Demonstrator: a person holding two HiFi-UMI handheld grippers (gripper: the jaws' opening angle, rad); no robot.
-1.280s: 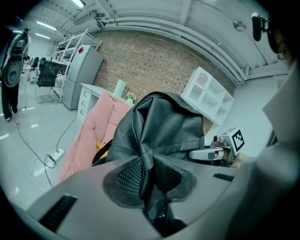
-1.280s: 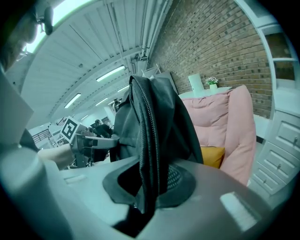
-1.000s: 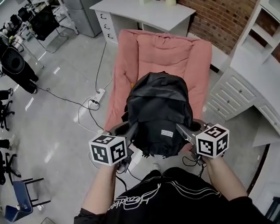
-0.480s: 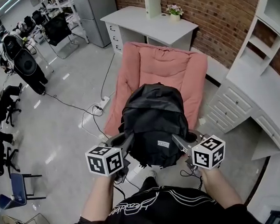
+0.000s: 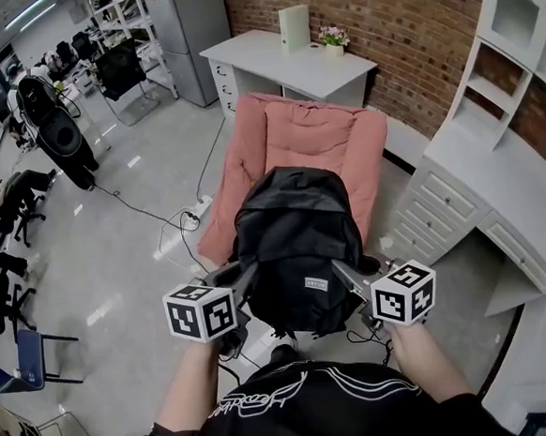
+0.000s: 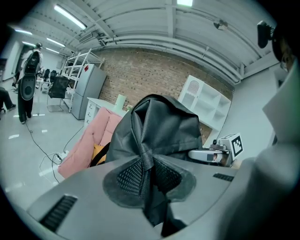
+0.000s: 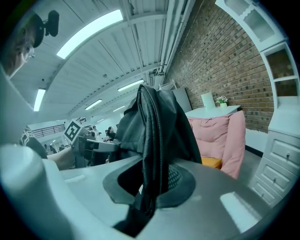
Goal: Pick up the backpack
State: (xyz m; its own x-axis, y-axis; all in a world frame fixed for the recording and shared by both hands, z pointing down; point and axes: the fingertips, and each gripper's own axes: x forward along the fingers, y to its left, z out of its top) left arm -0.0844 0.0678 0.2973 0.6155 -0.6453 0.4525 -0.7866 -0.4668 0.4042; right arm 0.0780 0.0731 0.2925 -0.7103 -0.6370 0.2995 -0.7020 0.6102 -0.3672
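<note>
A black backpack [image 5: 299,248] hangs in the air between my two grippers, in front of the pink armchair [image 5: 295,145]. My left gripper [image 5: 245,282] is shut on the fabric of the pack's left side, and the left gripper view shows a fold of black cloth [image 6: 146,164] pinched between the pads. At the pack's right side my right gripper [image 5: 350,278] is shut on it too; a zipped black edge [image 7: 152,154] runs between its jaws. The backpack [image 6: 161,129] fills the middle of both gripper views [image 7: 150,126].
The pink armchair stands behind the pack, with a white desk [image 5: 289,61] and a brick wall [image 5: 400,33] beyond. White drawers and shelves [image 5: 468,188] run along the right. Cables and a power strip [image 5: 193,212] lie on the floor at left. Office chairs [image 5: 115,69] stand farther left.
Both grippers have lifted the backpack and drawn it back from the armchair; more of the pink seat shows behind it now. The grips look the same.
</note>
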